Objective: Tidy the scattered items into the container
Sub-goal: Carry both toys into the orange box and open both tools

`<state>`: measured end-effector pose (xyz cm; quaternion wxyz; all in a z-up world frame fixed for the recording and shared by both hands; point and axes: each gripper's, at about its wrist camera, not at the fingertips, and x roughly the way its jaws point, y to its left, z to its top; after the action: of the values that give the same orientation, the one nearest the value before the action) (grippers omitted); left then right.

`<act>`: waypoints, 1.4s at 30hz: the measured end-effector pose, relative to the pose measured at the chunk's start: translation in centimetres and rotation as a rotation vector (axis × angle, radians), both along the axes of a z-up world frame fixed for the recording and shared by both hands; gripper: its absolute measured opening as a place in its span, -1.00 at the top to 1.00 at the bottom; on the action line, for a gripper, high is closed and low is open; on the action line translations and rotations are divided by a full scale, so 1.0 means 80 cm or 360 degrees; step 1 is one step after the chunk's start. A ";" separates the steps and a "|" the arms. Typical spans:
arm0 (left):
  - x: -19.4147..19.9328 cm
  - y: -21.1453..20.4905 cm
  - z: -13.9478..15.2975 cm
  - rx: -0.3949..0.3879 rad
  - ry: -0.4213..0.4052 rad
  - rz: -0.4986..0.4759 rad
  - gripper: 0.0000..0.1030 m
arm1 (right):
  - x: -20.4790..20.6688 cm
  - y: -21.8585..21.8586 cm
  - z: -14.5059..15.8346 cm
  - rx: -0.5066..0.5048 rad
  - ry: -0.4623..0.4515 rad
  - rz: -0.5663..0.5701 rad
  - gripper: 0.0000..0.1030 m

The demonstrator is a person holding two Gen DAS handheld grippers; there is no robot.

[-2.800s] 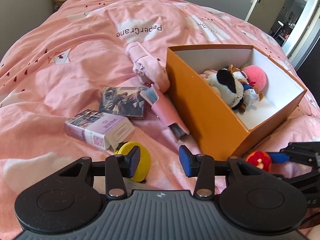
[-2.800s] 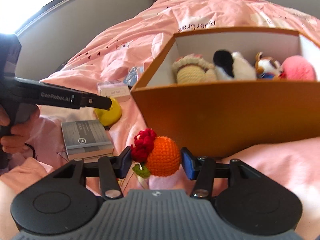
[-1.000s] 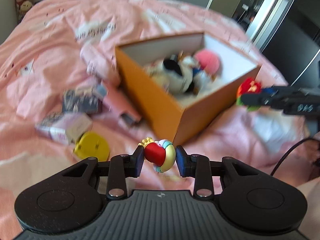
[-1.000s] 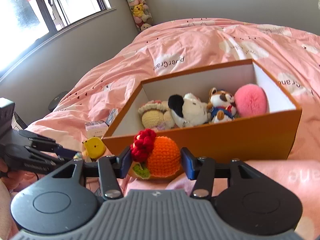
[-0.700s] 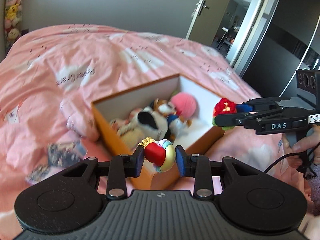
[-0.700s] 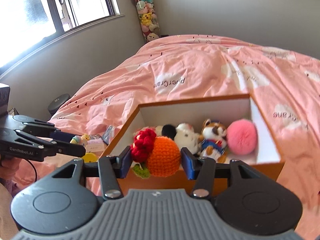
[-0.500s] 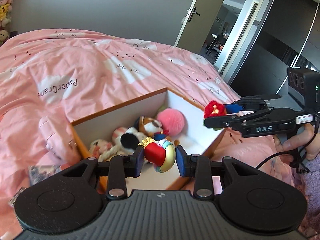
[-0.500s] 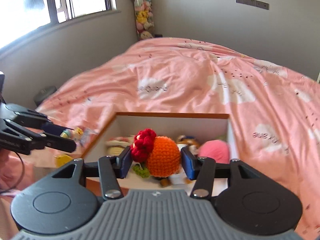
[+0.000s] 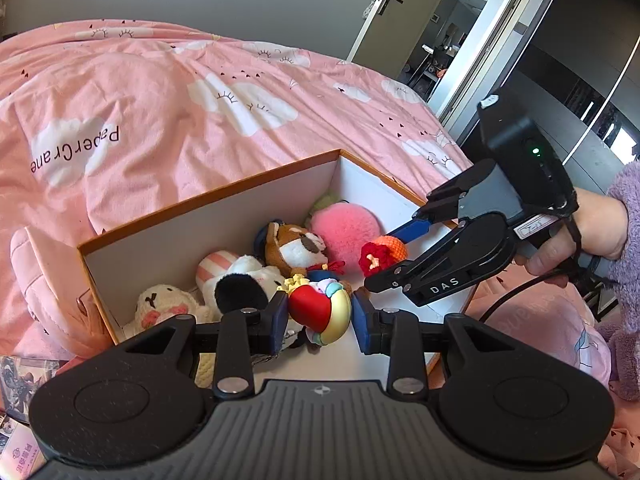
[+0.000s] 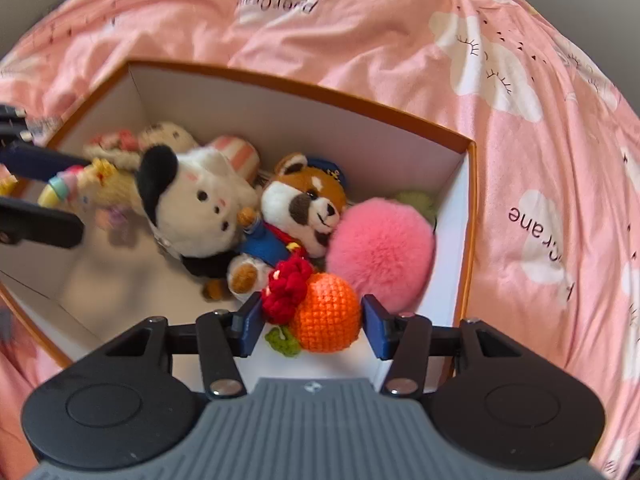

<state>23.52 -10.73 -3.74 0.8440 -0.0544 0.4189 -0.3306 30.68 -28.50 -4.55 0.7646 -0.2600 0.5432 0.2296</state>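
From the left wrist view: left gripper (image 9: 320,316) sits over the near edge of the orange box (image 9: 208,200), jaws partly closed, blue pads pressed on both sides of a small red, yellow and pastel toy figure (image 9: 320,314). Figure is clear of the box floor, held above the near end. Inside the box: pink pom-pom (image 9: 344,232) by the far right corner, brown bear plush (image 9: 296,250) beside it, black-and-white plush (image 9: 244,284), cream crochet doll (image 9: 160,306) at the left wall. Right gripper (image 9: 384,250) comes in over the right wall, clamped on an orange crochet ball with red flower (image 9: 382,252); a hand (image 9: 580,236) in a purple fuzzy sleeve (image 9: 628,208) grips its handle. Box rests on a pink cloud-print duvet (image 9: 200,92). Small packets lie outside at bottom left, partly cut off.

Over to the right wrist view: right gripper (image 10: 312,320) points steeply down into the box (image 10: 468,184), jaws about half closed, pads squeezing the orange crochet ball (image 10: 326,312), red flower toward the left pad. Ball hangs over the near right part of the box, just in front of the pink pom-pom (image 10: 382,242) and the bear plush (image 10: 304,204). Black-and-white plush (image 10: 192,200) lies left of the bear. Left gripper (image 10: 44,196) enters at the left edge, blurred, toy figure (image 10: 68,186) between its fingers.
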 end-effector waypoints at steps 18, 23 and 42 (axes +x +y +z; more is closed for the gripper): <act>0.008 -0.011 -0.013 0.0003 0.0032 -0.0069 0.25 | -0.008 0.027 -0.039 -0.0372 0.0055 0.0366 -0.15; 0.013 -0.025 -0.011 -0.0016 0.0039 -0.0151 0.25 | -0.033 0.012 0.006 -0.0297 -0.0137 0.0329 -0.40; 0.064 -0.172 -0.043 0.0071 0.0030 -0.0546 0.25 | -0.081 -0.056 0.047 0.0036 -0.0253 0.0145 0.47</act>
<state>28.65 -24.49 -7.16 0.7722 0.0334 0.4373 -0.4599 24.17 -32.95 -0.79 0.7968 -0.2932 0.4658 0.2491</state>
